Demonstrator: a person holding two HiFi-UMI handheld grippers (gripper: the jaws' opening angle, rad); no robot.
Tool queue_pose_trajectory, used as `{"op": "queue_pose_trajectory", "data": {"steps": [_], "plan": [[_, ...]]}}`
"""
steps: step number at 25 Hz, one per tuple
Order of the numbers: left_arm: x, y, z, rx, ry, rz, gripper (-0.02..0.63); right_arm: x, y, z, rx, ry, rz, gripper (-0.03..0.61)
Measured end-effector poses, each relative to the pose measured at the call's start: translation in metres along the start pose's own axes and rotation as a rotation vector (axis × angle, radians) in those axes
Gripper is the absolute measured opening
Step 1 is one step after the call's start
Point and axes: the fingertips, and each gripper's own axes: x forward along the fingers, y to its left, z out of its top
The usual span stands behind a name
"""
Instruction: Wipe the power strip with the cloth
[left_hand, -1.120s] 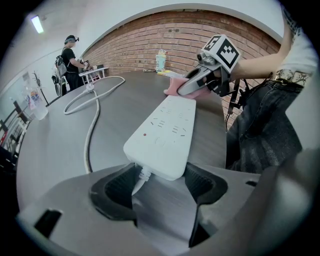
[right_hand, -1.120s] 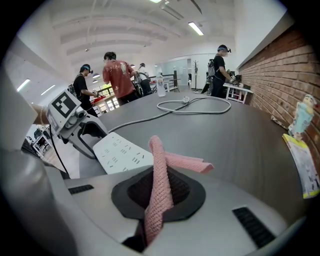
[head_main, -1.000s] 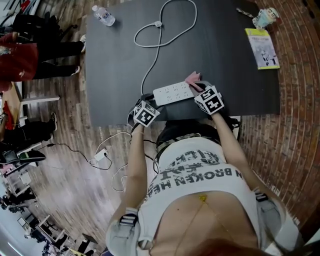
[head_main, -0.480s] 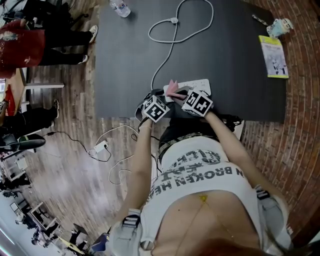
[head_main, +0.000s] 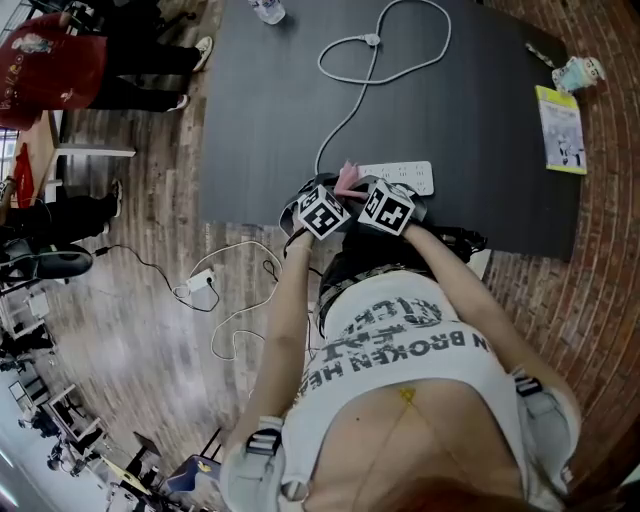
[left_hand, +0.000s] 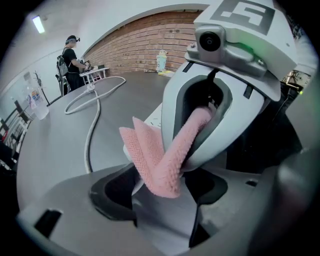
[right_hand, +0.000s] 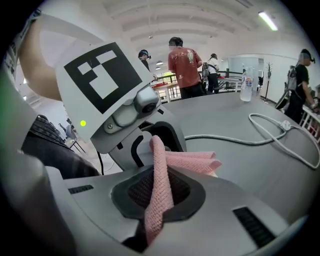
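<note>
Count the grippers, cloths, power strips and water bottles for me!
Grippers: 2, the left gripper and the right gripper
Pink cloth: 1
Power strip: 1
Water bottle: 1
Total: 5

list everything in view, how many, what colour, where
table: 1, dark grey, centre
power strip: 1, white, near edge of table
cable: 1, white, loops from strip to far side
cloth: 1, pink, at strip's left end
bottle: 1, clear, far left of table
booklet: 1, yellow-green, right edge
figure: 1, pale, beyond booklet
floor cable: 1, white, wood floor at left
people: several, one in red, beyond table
left tool, right tool: 2, grey-white, both gripping cloth
arms: 2, bare, below tools
</note>
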Motion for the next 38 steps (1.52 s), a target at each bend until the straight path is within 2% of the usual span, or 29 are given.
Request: {"op": "queue_pose_trajectory", "data": {"steps": [11,38], "plan": [[0.001,0.000,0.000,0.000,0.010,0.002,0.293,-0.003,0.000,-0.003,-0.043,0.015,-0.035,0.016],[0.000,0.002,0.000,-0.003,0.005,-0.001,0.293,-0.032,-0.019,-0.031,0.084,-0.001,-0.135,0.015]]}}
